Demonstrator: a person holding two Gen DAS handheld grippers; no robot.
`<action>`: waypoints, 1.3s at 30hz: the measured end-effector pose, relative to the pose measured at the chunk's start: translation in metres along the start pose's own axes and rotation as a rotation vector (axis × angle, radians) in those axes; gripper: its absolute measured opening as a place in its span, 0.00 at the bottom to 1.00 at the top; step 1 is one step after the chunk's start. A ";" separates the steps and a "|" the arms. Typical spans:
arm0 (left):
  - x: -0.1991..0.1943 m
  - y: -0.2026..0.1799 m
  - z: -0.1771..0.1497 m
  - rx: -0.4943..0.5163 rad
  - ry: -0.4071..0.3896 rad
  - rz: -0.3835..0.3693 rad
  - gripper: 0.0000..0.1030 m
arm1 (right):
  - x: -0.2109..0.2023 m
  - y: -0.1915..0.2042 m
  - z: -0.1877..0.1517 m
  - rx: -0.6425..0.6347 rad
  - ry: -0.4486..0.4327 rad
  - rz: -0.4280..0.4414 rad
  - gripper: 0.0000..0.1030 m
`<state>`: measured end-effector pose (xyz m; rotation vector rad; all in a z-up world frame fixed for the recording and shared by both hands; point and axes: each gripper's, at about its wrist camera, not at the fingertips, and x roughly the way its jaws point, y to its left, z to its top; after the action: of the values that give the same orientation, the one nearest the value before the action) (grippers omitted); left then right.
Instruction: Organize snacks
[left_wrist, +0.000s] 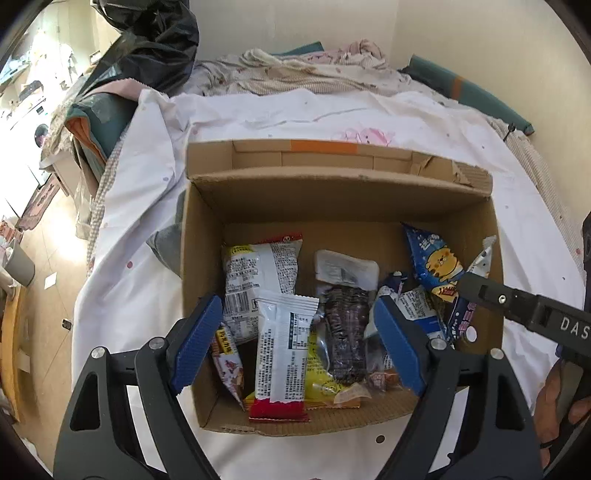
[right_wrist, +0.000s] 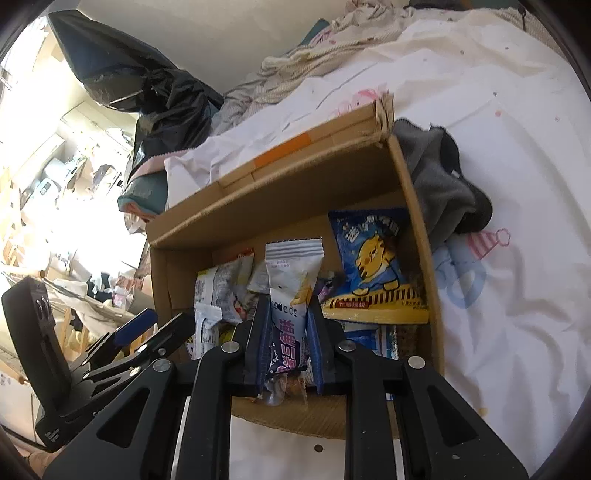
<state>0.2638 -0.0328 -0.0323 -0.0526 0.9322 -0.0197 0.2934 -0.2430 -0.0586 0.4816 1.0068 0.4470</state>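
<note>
We look down into an open cardboard box (left_wrist: 207, 295) sitting on a bed covered by a white sheet (left_wrist: 258, 114). The box holds a loose heap of snack packets. At the left lies a white bag (left_wrist: 258, 273) with a red top edge; over its lower end lies a white packet (left_wrist: 284, 354) with a red end toward us. Beside that are a dark packet (left_wrist: 347, 332) and a yellow packet (left_wrist: 325, 384) partly under it. Against the right wall leans a blue bag (left_wrist: 436, 262) with a yellow cartoon cat.

Our left tool (left_wrist: 295, 343) hovers over the box with its blue pads (left_wrist: 195, 343) spread wide, gripping nothing. Our right tool (right_wrist: 288, 332) is closed on a white-and-purple packet (right_wrist: 291, 288), held upright above the heap, inside the box near its right side. A grey cloth (right_wrist: 439, 177) lies on the sheet just outside the right wall.
</note>
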 end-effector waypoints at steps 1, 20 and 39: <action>-0.003 0.001 0.000 -0.005 -0.009 0.000 0.80 | -0.003 0.001 0.001 0.000 -0.009 -0.004 0.35; -0.101 0.042 -0.034 -0.058 -0.184 0.069 0.91 | -0.111 0.045 -0.048 -0.205 -0.331 -0.158 0.99; -0.131 0.047 -0.085 -0.066 -0.248 0.084 0.99 | -0.098 0.065 -0.097 -0.293 -0.308 -0.291 1.00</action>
<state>0.1169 0.0161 0.0194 -0.0749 0.6858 0.0938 0.1542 -0.2287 0.0023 0.1303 0.6846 0.2429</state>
